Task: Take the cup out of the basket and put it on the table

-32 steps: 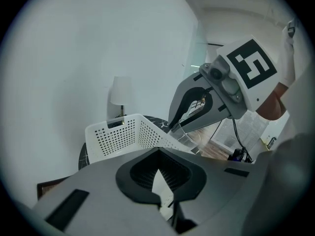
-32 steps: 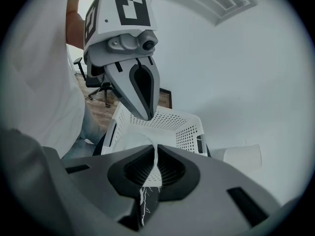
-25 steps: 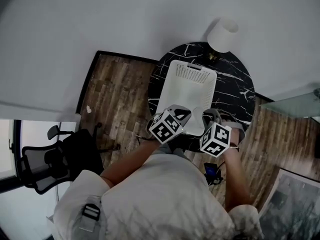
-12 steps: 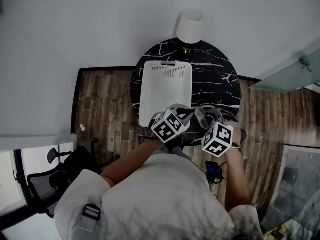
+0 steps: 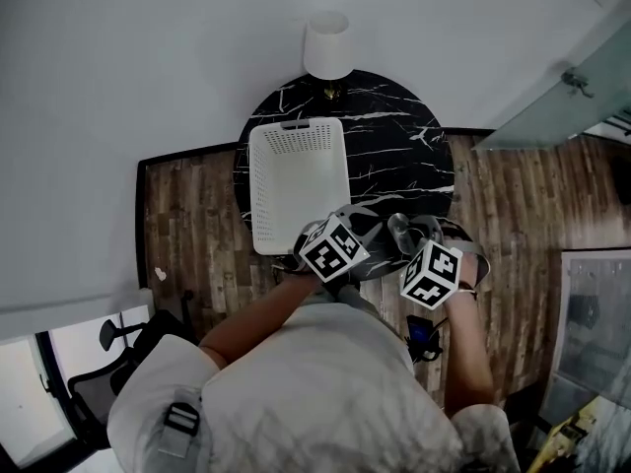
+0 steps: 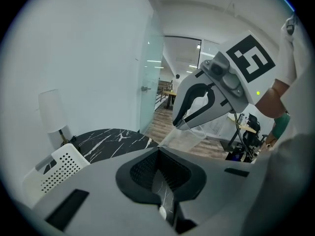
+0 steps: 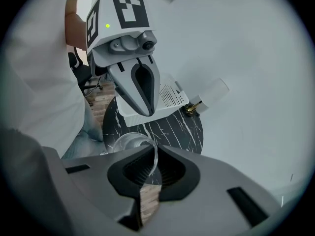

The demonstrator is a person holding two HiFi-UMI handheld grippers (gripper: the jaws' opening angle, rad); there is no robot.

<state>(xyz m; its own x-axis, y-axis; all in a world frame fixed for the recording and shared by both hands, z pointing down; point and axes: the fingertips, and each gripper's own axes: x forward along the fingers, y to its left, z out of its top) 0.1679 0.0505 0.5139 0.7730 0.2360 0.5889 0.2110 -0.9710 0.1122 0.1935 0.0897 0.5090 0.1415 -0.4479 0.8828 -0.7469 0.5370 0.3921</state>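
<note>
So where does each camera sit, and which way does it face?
Head view: on the person's head, looking down on the table, basket and lamp; torso and both arms show.
Left gripper view: on the left gripper, facing the right gripper, which grips the cup; own jaws below.
Right gripper view: on the right gripper, facing the left gripper and table; own jaws pinch the cup's rim.
Shared: all three show basket and lamp.

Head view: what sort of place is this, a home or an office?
Likely an office lounge corner: a round black marble table with a white lamp stands on wood flooring, with a glass door nearby.
</note>
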